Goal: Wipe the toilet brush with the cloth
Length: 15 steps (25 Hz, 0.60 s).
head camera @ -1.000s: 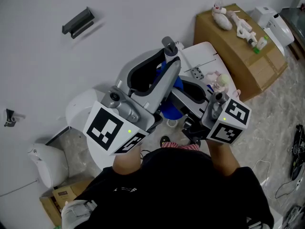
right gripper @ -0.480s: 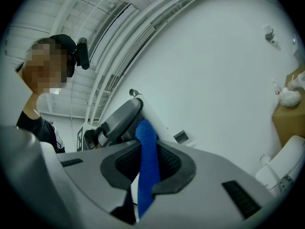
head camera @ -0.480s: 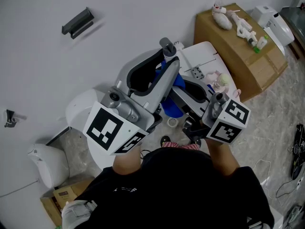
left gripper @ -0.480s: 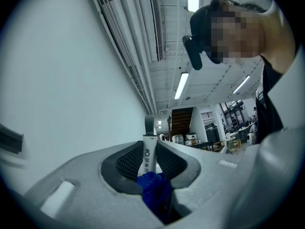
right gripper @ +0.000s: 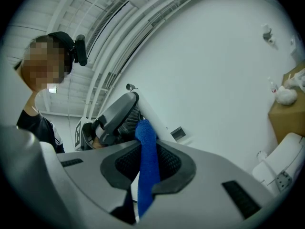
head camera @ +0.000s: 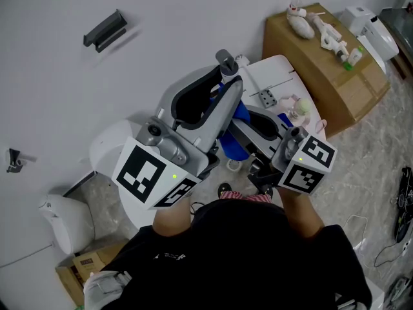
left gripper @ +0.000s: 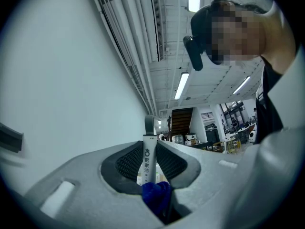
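Between jaws | left tool (left gripper: 153,149): brush handle (left gripper: 148,160), clamped; right tool (right gripper: 147,149): cloth (right gripper: 146,168), pinched, touching handle

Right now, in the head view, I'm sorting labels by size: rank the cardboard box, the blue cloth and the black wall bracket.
1. cardboard box: clearly the largest.
2 or 3. blue cloth and black wall bracket: not ranked. Most of the cloth is hidden, and the patch that shows looks about the bracket's size.

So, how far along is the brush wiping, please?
Done: the left gripper clamps the toilet brush handle, and the right gripper clamps the blue cloth. In hand: the cloth is bunched against the handle, low in the left gripper view. Left: the wiping itself; how much is wiped cannot be told.
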Available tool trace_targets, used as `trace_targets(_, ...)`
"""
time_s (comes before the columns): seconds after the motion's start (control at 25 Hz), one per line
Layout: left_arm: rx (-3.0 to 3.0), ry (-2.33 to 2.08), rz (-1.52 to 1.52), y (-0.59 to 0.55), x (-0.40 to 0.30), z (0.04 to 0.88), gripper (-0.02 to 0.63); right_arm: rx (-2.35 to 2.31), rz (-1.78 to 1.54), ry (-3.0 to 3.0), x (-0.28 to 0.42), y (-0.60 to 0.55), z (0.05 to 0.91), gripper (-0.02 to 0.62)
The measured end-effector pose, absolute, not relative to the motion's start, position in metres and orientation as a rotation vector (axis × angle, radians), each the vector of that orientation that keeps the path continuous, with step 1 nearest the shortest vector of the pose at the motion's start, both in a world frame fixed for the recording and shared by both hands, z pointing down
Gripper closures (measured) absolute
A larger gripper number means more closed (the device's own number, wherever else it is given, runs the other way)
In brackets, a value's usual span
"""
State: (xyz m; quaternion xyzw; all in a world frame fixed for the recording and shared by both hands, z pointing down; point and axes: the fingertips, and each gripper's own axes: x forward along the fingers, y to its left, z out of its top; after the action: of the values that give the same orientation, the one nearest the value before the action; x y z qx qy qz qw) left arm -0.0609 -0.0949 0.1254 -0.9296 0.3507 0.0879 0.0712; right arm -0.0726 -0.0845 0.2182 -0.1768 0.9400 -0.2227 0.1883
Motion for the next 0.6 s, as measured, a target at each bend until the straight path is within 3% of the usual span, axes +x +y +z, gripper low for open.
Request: trace_targets(0.6,-2.799,1.038,0.258,-0.095,-0.060,0.125,0.517,-0.549,-0.674,2.659,-0.073,-0.088,0.239,0.534)
